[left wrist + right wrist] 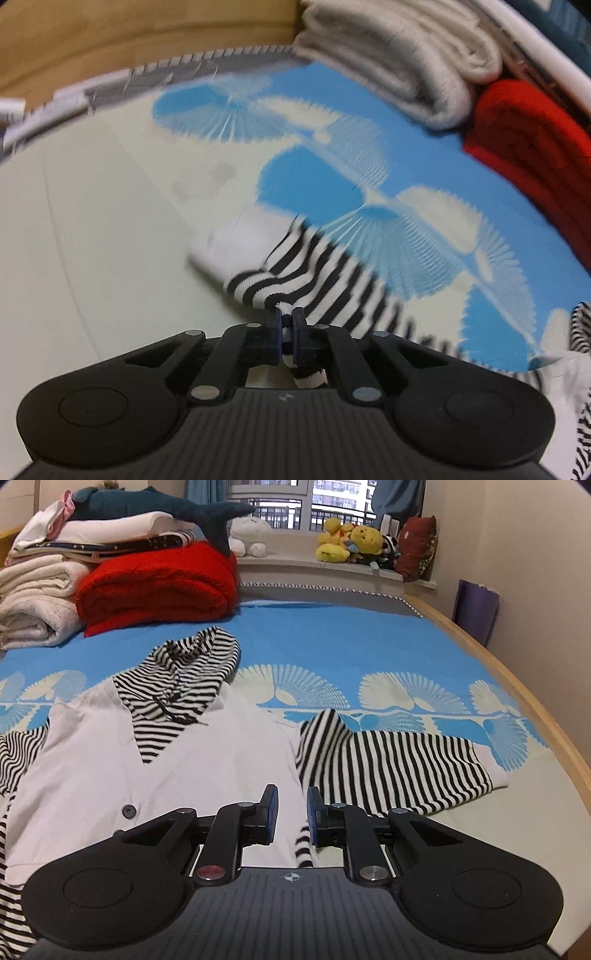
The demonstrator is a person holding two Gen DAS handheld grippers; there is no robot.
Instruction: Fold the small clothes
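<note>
A small white hooded top [166,760] with black-and-white striped hood and sleeves lies spread on the blue patterned bedsheet [332,646]. Its right striped sleeve [399,768] stretches out to the right. My right gripper [291,812] is open and empty, low over the top's lower right edge. My left gripper [287,325] is shut on the other striped sleeve [314,269], whose white cuff [240,243] hangs ahead of the fingers; this view is motion-blurred. The top's body [569,387] shows at the far right of the left wrist view.
Folded blankets are stacked at the bed's head: a red one [159,583], beige ones [33,602], also in the left wrist view [399,62]. A plush shark [159,507] lies on top. Stuffed toys [351,541] sit on the windowsill. A wooden bed edge [517,672] runs along the right.
</note>
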